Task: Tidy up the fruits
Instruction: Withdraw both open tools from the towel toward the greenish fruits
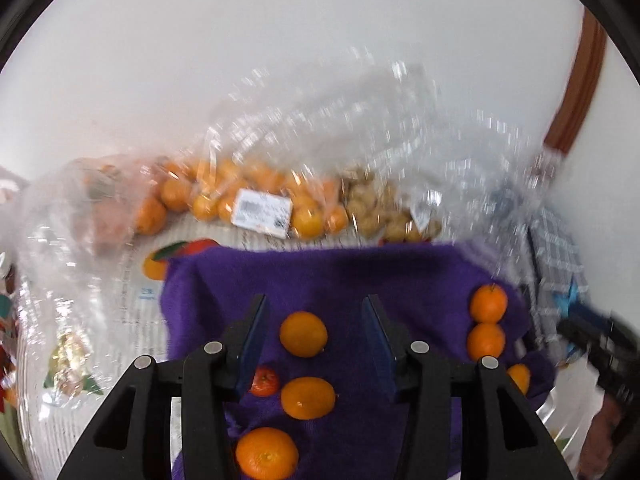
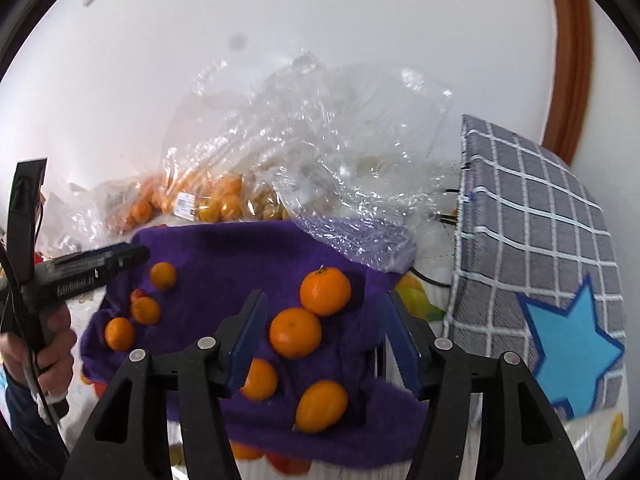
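Several loose oranges lie on a purple cloth [image 1: 360,280]. My left gripper [image 1: 316,300] hovers over the cloth, open, its blue pads apart. One orange [image 1: 303,334] lies on the cloth below the gap, untouched, and two more oranges [image 1: 307,398] lie nearer me. In the right wrist view my right gripper [image 2: 326,296] is open too, above two oranges [image 2: 295,332] on the same cloth [image 2: 224,248], pressing on neither. A crumpled clear plastic bag [image 2: 340,160] rests over the cloth's far right corner; in the left wrist view this bag [image 1: 360,140] is blurred.
Sealed bags of oranges [image 1: 248,196] and of pale small fruits [image 1: 380,212] lie behind the cloth by a white wall. A grey checked bag with a blue star [image 2: 532,240] stands at the right. A hand [image 2: 48,344] holds the left gripper at the far left.
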{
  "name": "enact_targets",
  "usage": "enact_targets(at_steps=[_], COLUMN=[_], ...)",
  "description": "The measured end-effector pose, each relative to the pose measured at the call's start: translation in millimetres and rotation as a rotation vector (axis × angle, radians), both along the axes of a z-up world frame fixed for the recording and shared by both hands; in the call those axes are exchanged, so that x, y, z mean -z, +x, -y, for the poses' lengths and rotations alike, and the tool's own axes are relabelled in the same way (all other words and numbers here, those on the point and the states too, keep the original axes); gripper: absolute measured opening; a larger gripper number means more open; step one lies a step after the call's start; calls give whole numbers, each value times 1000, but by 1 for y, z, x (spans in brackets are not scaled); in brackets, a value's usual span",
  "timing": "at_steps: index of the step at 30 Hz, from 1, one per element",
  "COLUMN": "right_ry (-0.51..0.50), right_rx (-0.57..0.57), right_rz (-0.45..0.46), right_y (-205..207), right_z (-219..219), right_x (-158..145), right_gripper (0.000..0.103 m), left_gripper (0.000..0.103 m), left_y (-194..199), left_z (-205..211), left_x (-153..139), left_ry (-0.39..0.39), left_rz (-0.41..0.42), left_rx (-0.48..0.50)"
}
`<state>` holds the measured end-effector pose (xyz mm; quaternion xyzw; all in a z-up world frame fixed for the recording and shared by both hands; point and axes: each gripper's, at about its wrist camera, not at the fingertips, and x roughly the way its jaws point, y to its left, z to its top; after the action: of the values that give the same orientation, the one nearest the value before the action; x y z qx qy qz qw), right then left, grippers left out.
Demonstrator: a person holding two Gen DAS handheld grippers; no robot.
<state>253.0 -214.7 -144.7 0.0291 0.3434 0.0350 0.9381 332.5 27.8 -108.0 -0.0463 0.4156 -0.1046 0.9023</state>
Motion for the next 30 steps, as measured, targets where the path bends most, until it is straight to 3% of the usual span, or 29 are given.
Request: enact_targets(at_steps=[5,9,17,22,30], right_ry=[-43,-67,-87,-72,-77], right_rx=[11,11,-55,-89,-106], right_rz=[35,35,10,-41,-79], right_y=[-37,-62,-103,-120,-130], right_z=[-3,-6,-24,-37,-64], right_x=[-7,-4,17,34,58], right_gripper=[59,59,52,50,44], left_gripper=[46,46,45,45,45], left_y=[-35,-65,-118,-159,-194], left_z=[-15,-24,-37,-46,-71], left_x=[-25,-24,-4,15,40], left_ry=[-23,-6,-25,24,60], left_rz=[84,79,25,43,42], left_rx=[-17,-21,-44,-28,-39])
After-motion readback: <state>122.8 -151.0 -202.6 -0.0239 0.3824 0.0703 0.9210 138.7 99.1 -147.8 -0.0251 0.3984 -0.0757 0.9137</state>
